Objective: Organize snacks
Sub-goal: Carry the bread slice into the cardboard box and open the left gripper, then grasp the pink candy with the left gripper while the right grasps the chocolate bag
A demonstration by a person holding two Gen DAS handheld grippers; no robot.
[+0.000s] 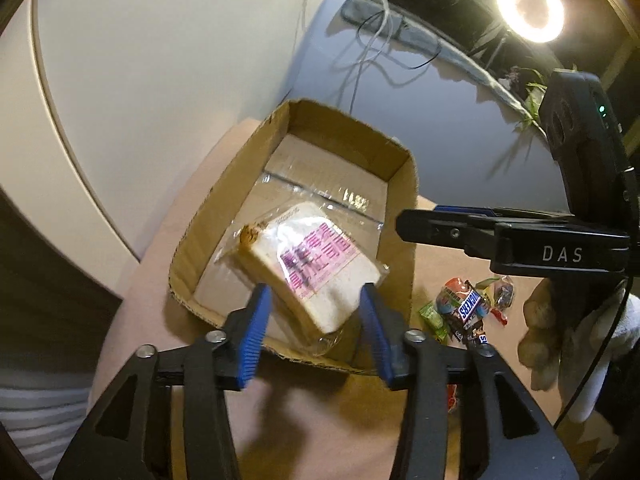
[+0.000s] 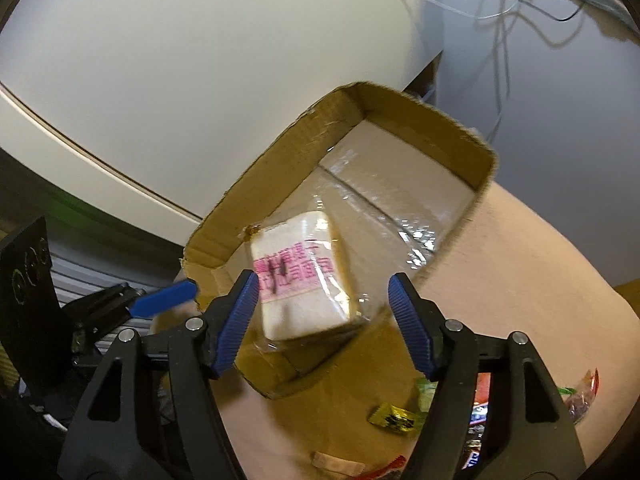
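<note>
Inside the cardboard box [image 1: 396,160], near its front wall, sits a wrapped bread slice [image 1: 308,268] with pink print on the label. It looks tilted, one edge leaning toward that front wall, and its clear wrapper trails off toward the back of the box. The left gripper [image 1: 316,328] hangs just above the box's near rim with its blue pads spread wide, the bread showing in the gap between them but nothing pinched. Same deal with the right gripper [image 2: 324,320]: jaws wide apart, hovering over the box's near corner, not touching the bread as far as I can tell. Right of the box, on the pinkish table [image 1: 448,248], there's a little pile of candy [image 1: 464,308] with a Snickers wrapper on top. From the right wrist view, a yellow candy [image 2: 394,418] lies in front of the box, close to that pile.
</note>
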